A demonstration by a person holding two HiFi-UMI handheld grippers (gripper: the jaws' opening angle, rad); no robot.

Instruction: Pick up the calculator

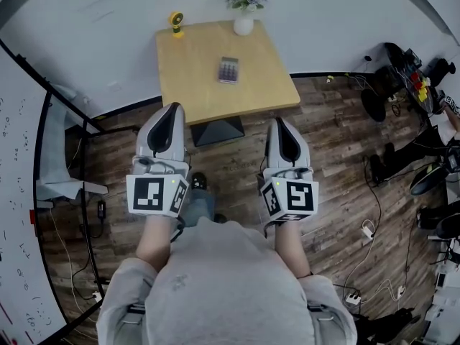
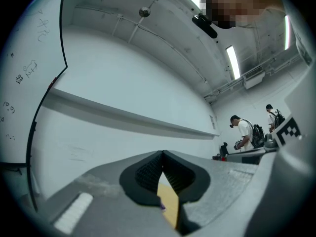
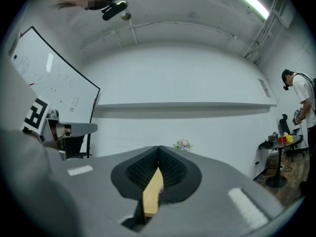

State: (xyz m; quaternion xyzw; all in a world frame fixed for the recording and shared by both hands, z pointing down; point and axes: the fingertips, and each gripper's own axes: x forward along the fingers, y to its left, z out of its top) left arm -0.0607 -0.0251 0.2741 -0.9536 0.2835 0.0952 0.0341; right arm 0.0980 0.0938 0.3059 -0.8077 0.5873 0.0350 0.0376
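Note:
A small grey calculator lies flat near the middle of a light wooden table in the head view. My left gripper is held level above the floor, short of the table's near edge, jaws shut with nothing in them. My right gripper is alongside it, also shut and empty, just off the table's near right corner. In the left gripper view and the right gripper view the jaw tips meet, and only a sliver of tabletop shows through the slot behind them.
A yellow toy and a white vase of flowers stand at the table's far edge by the wall. A whiteboard is at the left. Cables, chairs and gear crowd the wooden floor at the right. Two people stand in the distance.

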